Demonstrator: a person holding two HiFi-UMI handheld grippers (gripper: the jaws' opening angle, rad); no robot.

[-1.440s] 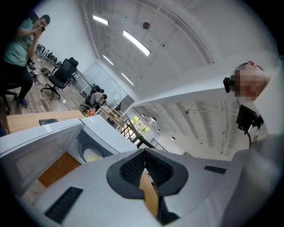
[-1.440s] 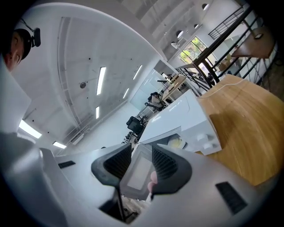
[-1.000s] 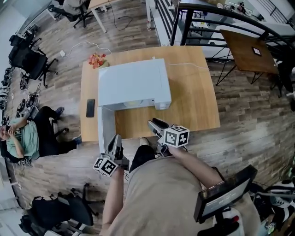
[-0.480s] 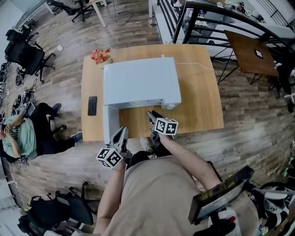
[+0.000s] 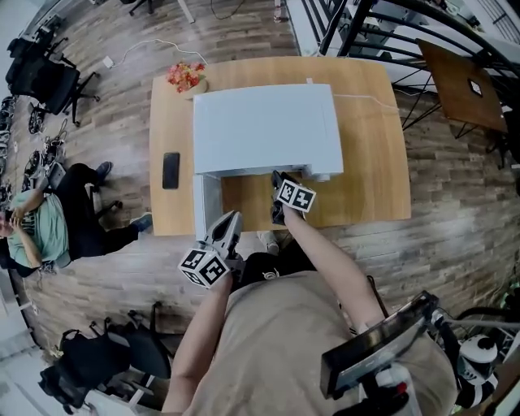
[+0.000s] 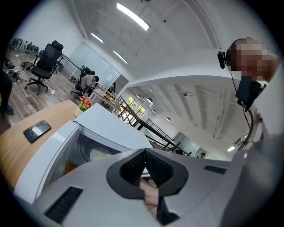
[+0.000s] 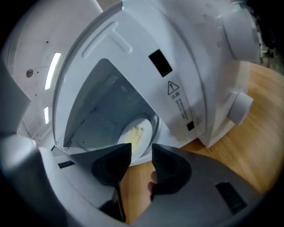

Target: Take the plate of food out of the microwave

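While microwave door stands open, right tool gaping over table at its threshold, plate inside, left tool closed.

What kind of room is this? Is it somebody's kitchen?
Probably not a kitchen. It looks like an open office or lab: the microwave sits on a plain wooden table, black office chairs stand on the wood floor, and black metal railings run behind.

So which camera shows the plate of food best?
The right gripper view: it looks straight into the open microwave at the plate. The left gripper view catches it partly; the head view sees only the microwave's top.
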